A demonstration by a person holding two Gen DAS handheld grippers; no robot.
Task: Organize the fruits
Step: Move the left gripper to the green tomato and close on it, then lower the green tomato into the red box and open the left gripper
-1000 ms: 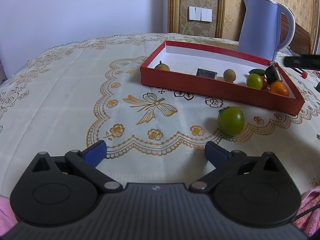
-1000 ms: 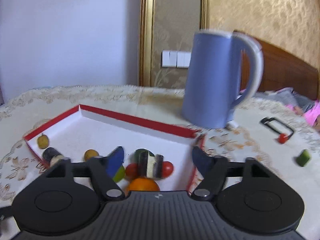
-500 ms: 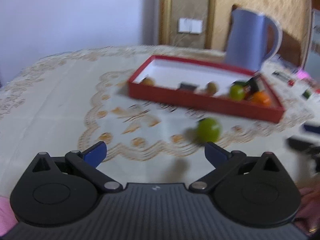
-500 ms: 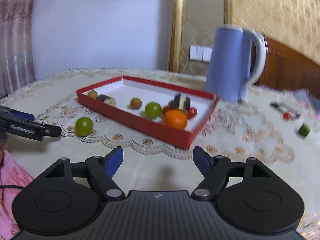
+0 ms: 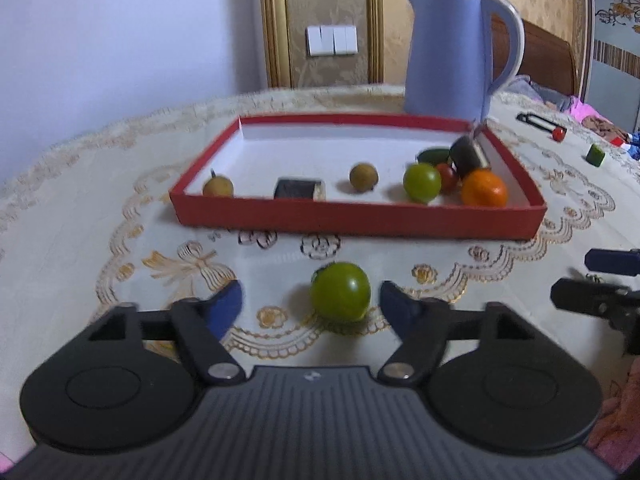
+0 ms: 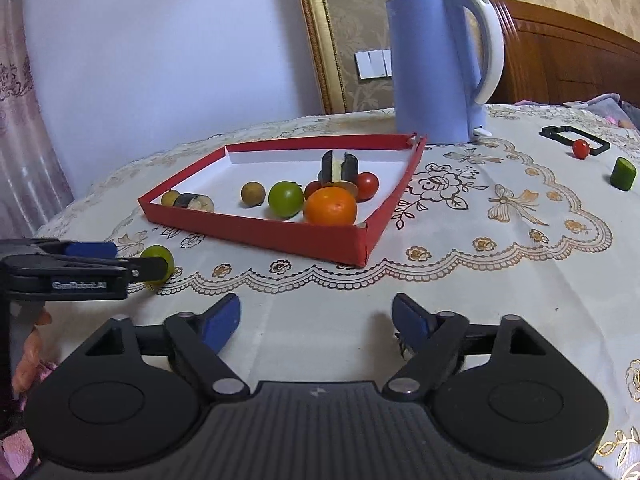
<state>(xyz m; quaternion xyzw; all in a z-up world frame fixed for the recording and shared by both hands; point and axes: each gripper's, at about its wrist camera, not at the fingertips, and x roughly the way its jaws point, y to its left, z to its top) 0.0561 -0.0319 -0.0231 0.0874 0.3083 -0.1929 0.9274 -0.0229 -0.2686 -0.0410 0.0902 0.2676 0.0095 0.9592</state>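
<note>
Fruit: green tomato (image 5: 340, 291) on counter (image 5: 80, 216), between wide fingers (image 5: 228, 305) of left gripper (image 5: 310, 304), untouched.
Tray: red tray (image 5: 360, 222) beyond, holding fruit.
Right gripper (image 6: 316, 316): wide, empty.

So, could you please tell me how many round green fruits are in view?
2: one green fruit lies on the tablecloth between the open left gripper's fingers, the other green fruit sits inside the red tray beside the orange. None seem hidden.
</note>
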